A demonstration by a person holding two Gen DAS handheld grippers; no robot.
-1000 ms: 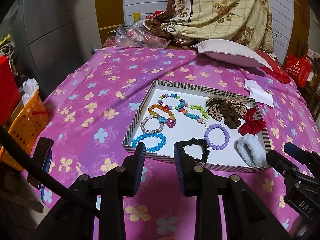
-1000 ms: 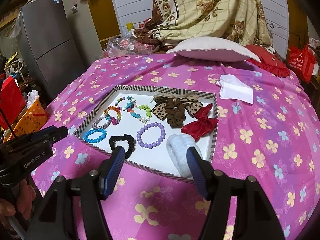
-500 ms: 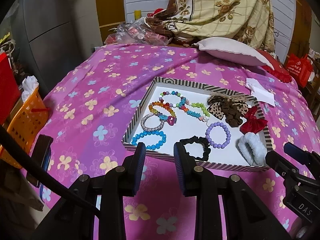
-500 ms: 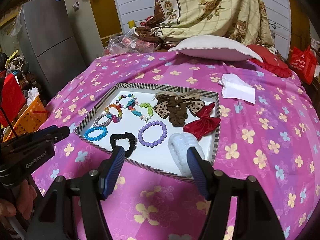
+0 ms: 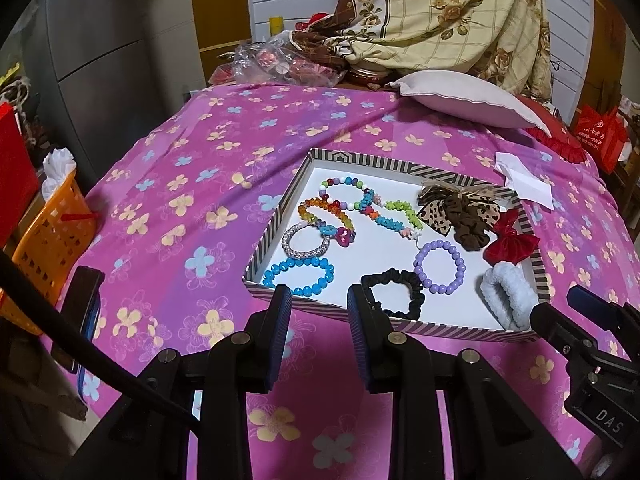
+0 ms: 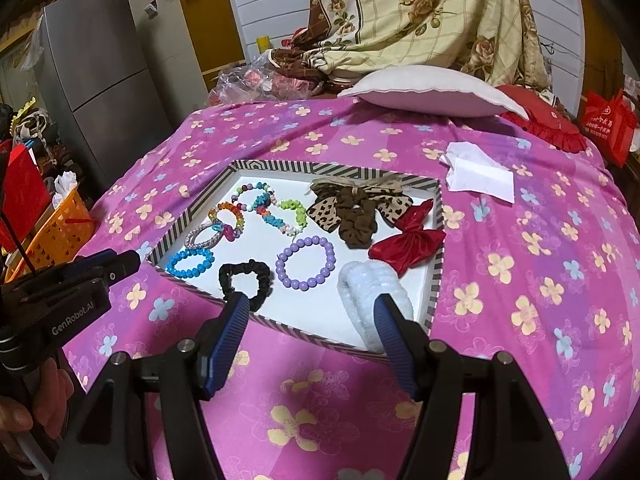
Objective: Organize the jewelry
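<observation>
Hovering at near edge of striped white-lined cardboard tray on bed; left gripper and right gripper fingers spread, empty. Next, probably: pick black fabric scrunchie.

A lived-in home bedroom: ahead of the tools, a bed under a pink floral sheet, a pillow and heaped blanket beyond, a fridge far left.

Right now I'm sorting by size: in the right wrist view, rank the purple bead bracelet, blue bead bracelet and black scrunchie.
1. purple bead bracelet, largest.
2-3. black scrunchie and blue bead bracelet look alike; not ranked.
</observation>
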